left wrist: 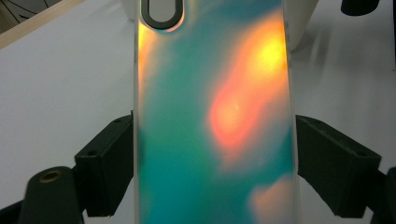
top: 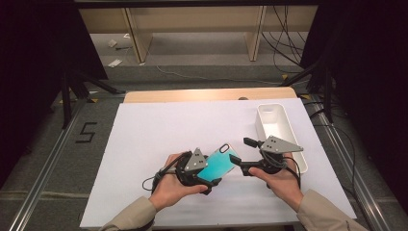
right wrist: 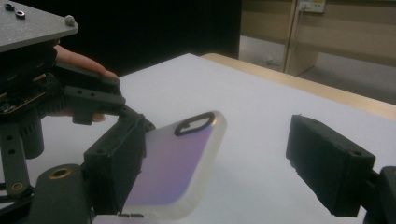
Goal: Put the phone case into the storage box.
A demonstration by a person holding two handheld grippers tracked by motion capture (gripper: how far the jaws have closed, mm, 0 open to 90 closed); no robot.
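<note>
A phone case (top: 219, 162) with a shimmering teal back and an oval camera cutout is lifted a little above the white mat (top: 154, 130). My left gripper (top: 204, 171) is shut on it. In the left gripper view the case (left wrist: 210, 93) stands between the two pads (left wrist: 109, 163), which press on its long edges. My right gripper (top: 242, 152) is at the case's top right end, jaws open. In the right gripper view the case (right wrist: 182, 168) lies against the left jaw's inner side, and the right jaw stands well apart from it.
A white oblong bin (top: 284, 126) sits on the mat at the right, just behind my right hand. The wooden table edge (top: 207, 95) runs along the far side. The other hand and the left gripper's grey plate (right wrist: 32, 23) are close at upper left.
</note>
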